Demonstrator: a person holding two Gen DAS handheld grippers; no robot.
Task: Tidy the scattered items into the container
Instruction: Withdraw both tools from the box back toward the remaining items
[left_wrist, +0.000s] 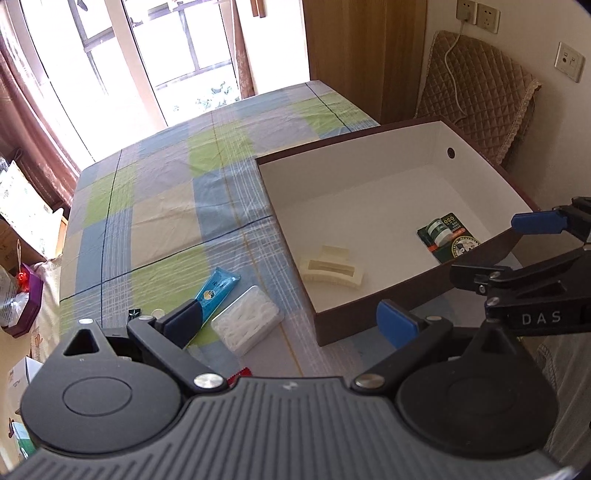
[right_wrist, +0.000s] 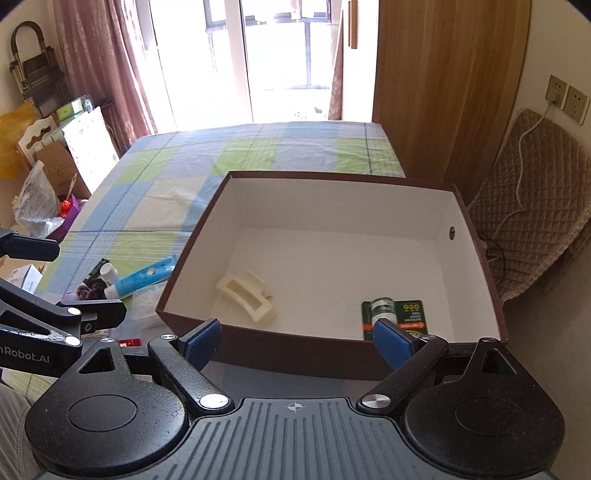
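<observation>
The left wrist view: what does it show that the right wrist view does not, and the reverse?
Only the left wrist view shows the whole clear box of white picks. Only the right wrist view shows the purple scrunchie and small white bottle. Both show the brown box holding the cream hair claw and green card, and the blue tube outside.

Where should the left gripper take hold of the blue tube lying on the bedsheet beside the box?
Probably mid-body, pinched across its narrow width from above. The blue tube lies flat on the bedsheet, its white cap end near the left gripper. The clear floss-pick case lies close alongside, so a mid-body pinch well up from it looks safest.
</observation>
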